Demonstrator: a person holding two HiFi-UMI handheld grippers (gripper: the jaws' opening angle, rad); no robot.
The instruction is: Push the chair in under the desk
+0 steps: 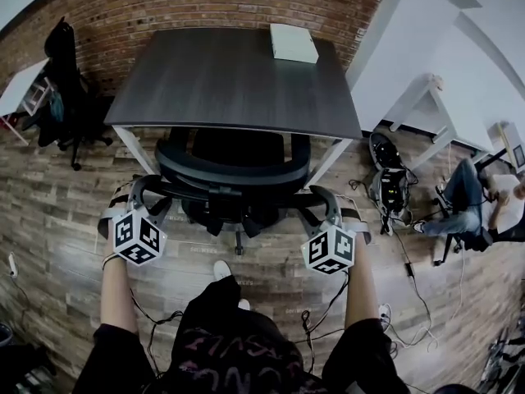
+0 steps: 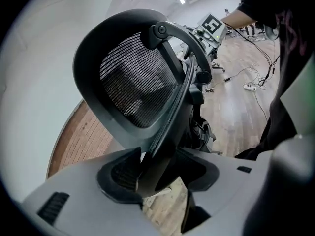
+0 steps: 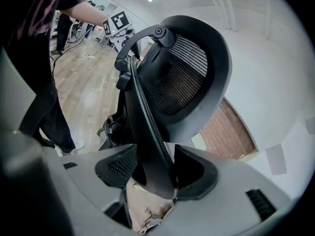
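A black mesh-backed office chair (image 1: 234,171) stands at the near edge of the dark grey desk (image 1: 238,80), its seat partly under the top. My left gripper (image 1: 141,197) holds the left end of the chair's curved back frame (image 2: 170,117). In the left gripper view, my left gripper (image 2: 157,173) has its jaws closed on that bar. My right gripper (image 1: 328,208) holds the right end of the frame (image 3: 142,112), and in the right gripper view my right gripper (image 3: 152,173) has its jaws clamped on the bar. The chair's base is mostly hidden.
A white box (image 1: 294,43) lies on the desk's far right. A brick wall (image 1: 205,2) runs behind the desk. Another black chair (image 1: 70,97) stands at the left. Bags (image 1: 390,183), floor cables (image 1: 328,310) and a seated person (image 1: 484,203) are at the right.
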